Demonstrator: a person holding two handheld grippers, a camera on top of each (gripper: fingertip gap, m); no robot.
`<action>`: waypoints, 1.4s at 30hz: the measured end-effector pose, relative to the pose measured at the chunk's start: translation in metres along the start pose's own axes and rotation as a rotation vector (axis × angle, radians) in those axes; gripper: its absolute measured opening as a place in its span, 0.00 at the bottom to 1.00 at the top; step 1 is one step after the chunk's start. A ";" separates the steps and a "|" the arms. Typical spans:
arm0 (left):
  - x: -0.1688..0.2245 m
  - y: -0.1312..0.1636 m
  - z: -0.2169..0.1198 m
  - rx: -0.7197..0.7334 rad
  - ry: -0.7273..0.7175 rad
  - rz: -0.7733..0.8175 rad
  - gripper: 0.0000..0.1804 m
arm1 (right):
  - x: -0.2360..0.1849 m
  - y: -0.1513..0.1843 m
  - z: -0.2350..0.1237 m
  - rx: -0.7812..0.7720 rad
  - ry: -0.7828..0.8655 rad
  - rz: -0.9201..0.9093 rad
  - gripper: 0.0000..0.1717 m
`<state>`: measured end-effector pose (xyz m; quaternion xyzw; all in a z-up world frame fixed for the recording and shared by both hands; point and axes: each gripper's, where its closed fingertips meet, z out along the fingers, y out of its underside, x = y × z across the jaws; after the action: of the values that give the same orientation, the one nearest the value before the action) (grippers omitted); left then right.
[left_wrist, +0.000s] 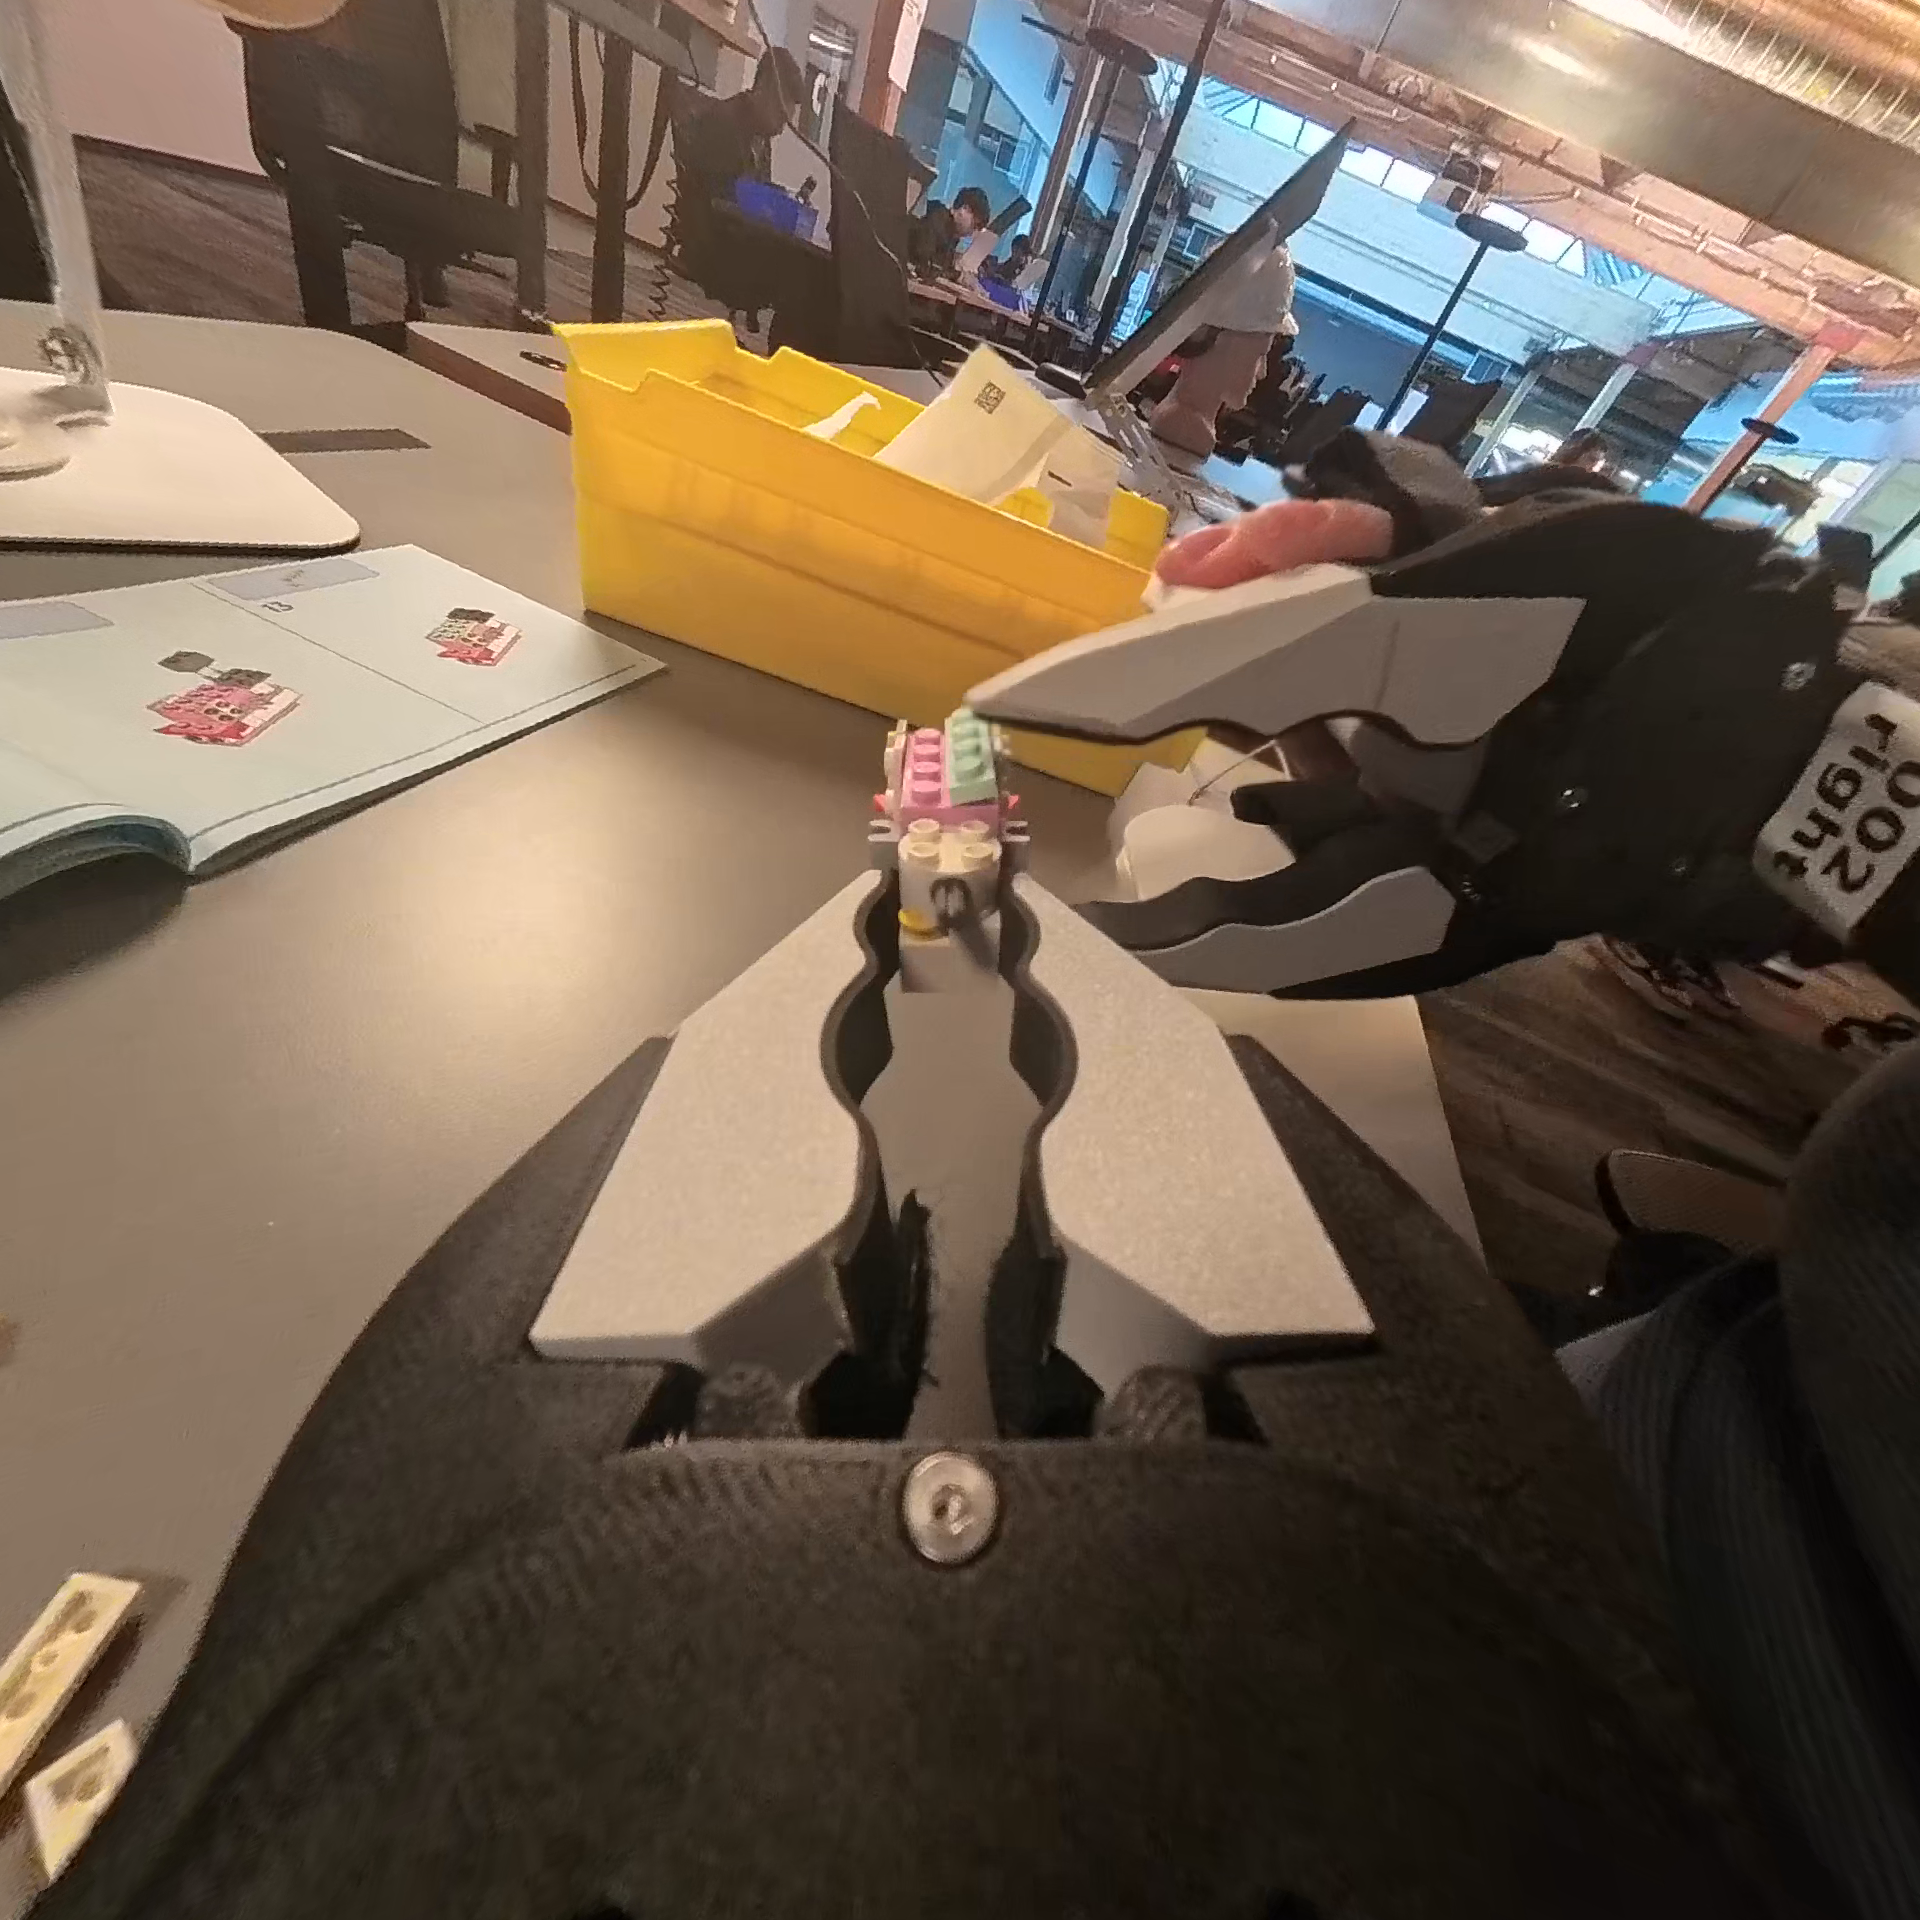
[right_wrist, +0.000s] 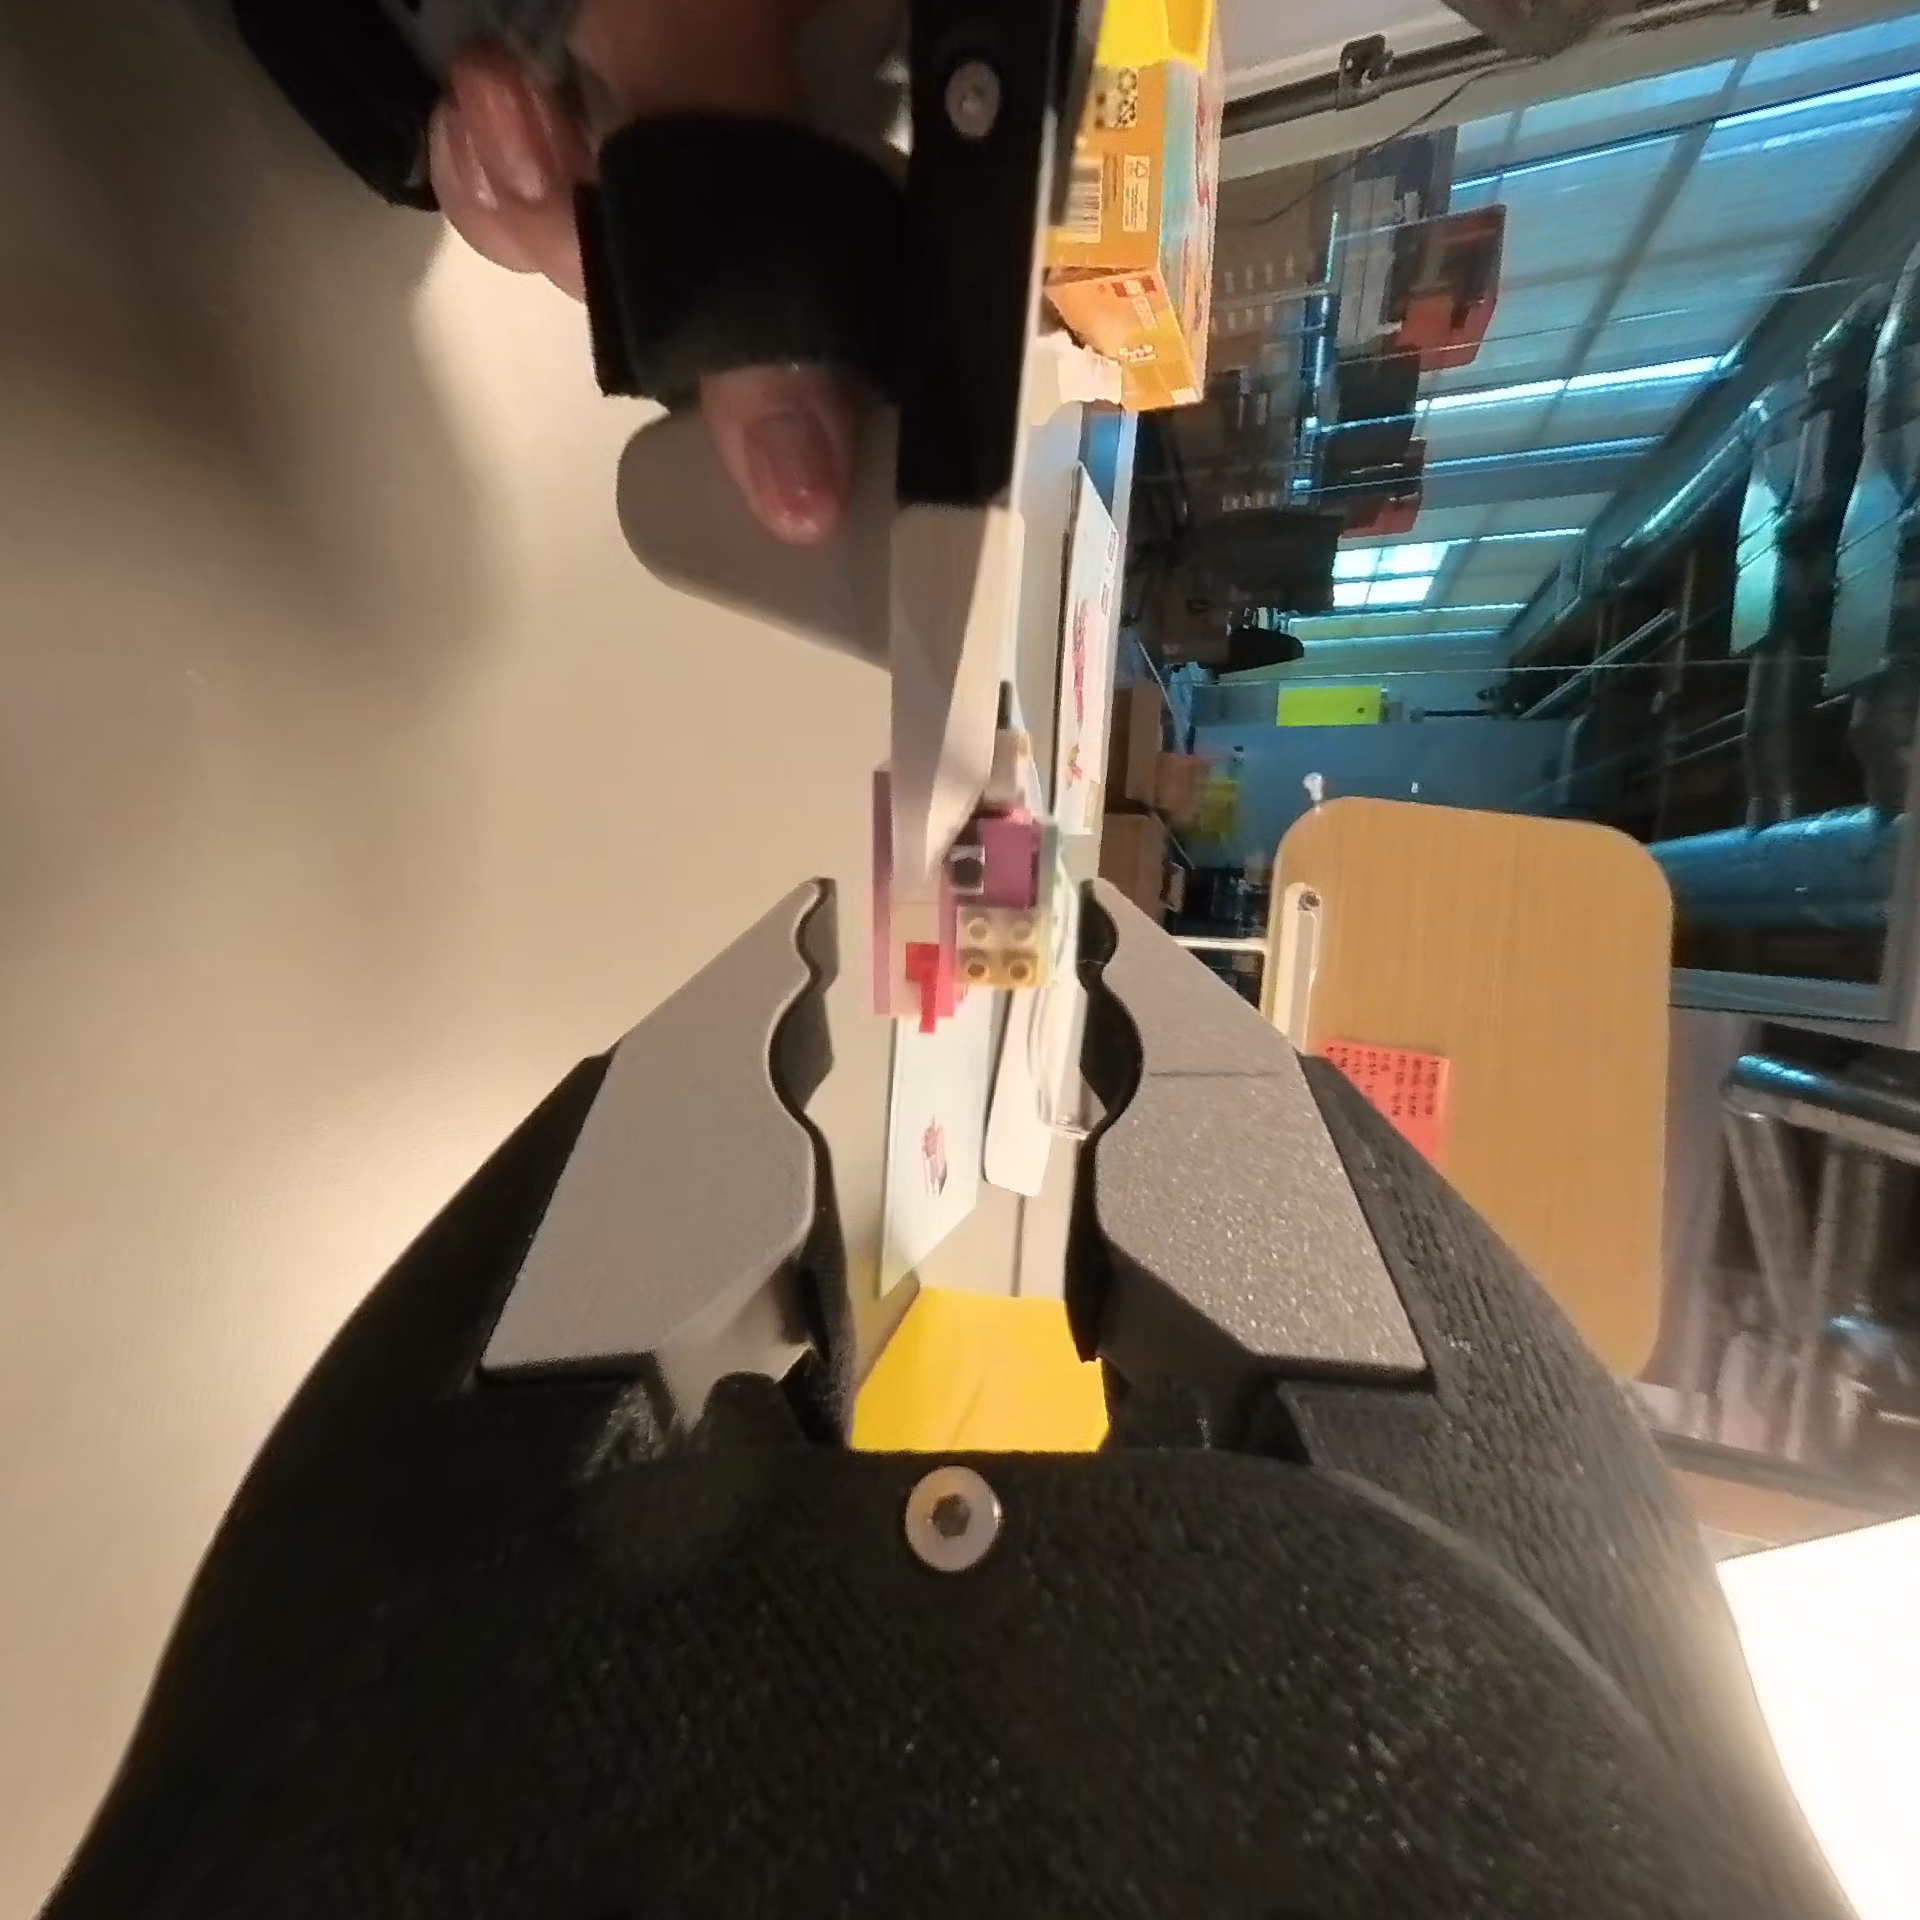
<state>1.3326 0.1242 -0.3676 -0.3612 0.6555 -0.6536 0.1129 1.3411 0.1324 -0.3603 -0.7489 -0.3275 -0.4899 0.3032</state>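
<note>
My left gripper (left_wrist: 951, 914) is shut on the white lower end of a small brick model (left_wrist: 940, 790) and holds it above the table. The model has a white round brick (left_wrist: 945, 868), a pink brick (left_wrist: 920, 774) and a mint green brick (left_wrist: 977, 753). My right gripper (left_wrist: 1034, 810) comes in from the right with its jaws wide apart. Its upper fingertip (left_wrist: 997, 707) lies at the mint green brick. In the right wrist view the model (right_wrist: 1003, 862) stands between my right gripper's (right_wrist: 956, 899) fingertips, with a clear gap on the left side. The left gripper's finger (right_wrist: 935, 727) reaches in from above.
A yellow bin (left_wrist: 831, 561) with paper bags stands just behind the model. An open instruction booklet (left_wrist: 260, 707) lies at the left, a white stand base (left_wrist: 156, 468) behind it. Small tan tiles (left_wrist: 62, 1662) lie at the near left. An orange box (right_wrist: 1143, 208) lies on the table. Both grippers' tips are close together, under 4 cm apart.
</note>
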 end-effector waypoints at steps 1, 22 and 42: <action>0.000 0.000 -0.001 0.003 0.001 -0.005 0.09 | 0.001 0.000 -0.001 0.008 -0.004 0.015 0.28; 0.006 0.002 0.002 -0.011 0.032 -0.003 0.09 | 0.001 0.005 0.003 -0.041 0.017 -0.120 0.21; 0.046 -0.018 -0.019 0.061 0.350 0.069 0.09 | 0.019 -0.036 -0.048 0.380 -0.122 0.214 0.36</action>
<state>1.2938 0.1124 -0.3338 -0.2157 0.6571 -0.7216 0.0306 1.2928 0.1209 -0.3221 -0.7369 -0.3505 -0.3382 0.4688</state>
